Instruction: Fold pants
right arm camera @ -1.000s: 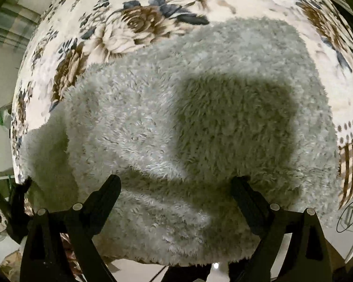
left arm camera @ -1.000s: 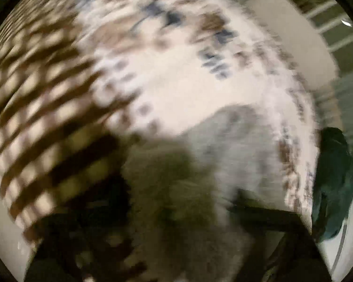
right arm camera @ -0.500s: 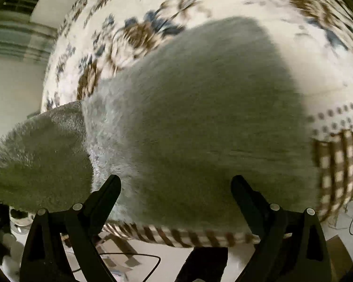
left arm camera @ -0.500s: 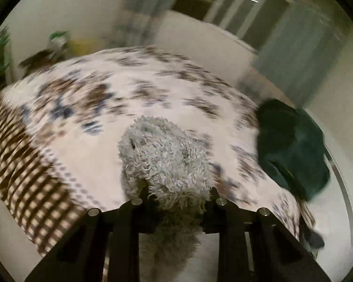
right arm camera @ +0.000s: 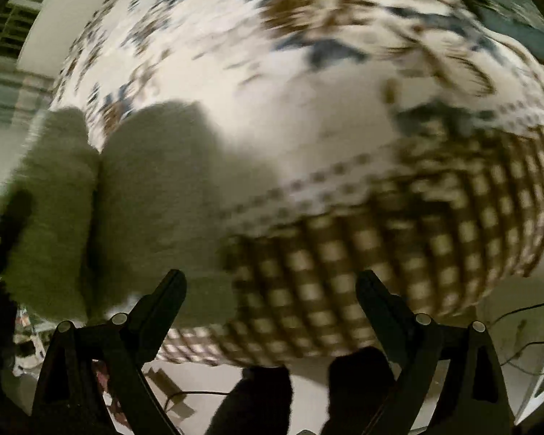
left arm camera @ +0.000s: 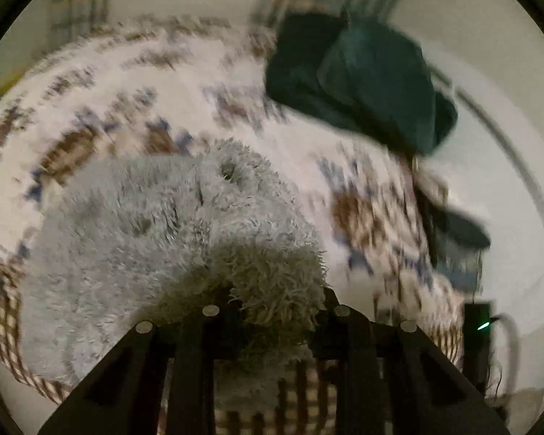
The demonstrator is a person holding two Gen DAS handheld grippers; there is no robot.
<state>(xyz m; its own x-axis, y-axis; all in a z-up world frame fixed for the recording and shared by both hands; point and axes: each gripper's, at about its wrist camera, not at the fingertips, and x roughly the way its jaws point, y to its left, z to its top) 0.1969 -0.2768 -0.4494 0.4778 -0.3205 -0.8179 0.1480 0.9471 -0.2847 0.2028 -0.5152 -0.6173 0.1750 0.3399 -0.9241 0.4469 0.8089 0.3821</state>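
1. Nearest the left wrist camera, the left gripper (left arm camera: 277, 302) has its fingers pressed in on a tuft of the fluffy grey pants (left arm camera: 156, 239), pinching one end of them. The rest of the garment spreads ahead and to the left in a bunched heap on the floral bedspread (left arm camera: 185, 83).

2. In the right wrist view, the right gripper (right arm camera: 268, 282) is spread wide and holds nothing. It hangs over the checked border (right arm camera: 380, 239) at the edge of the bed, and the pants (right arm camera: 152, 188) lie off to its left, apart from its fingers.

3. Judging by this, the step in hand is a fold carried by the left gripper alone: the pinched end is being brought over the body of the pants. The next move calls for laying that end down squarely on the heap, then releasing. The right gripper probably needs to come back to the fabric to steady or smooth it.

4. Farther off, the left view alone shows a dark green garment (left arm camera: 359, 79) lying on the far part of the bed, with a wall behind. The right view catches only a sliver of green at its top edge.

5. The right view alone shows the bed's near edge, the floor below with cables (right arm camera: 526, 308), and that the pants lie in two thick lobes. Both views are blurred.
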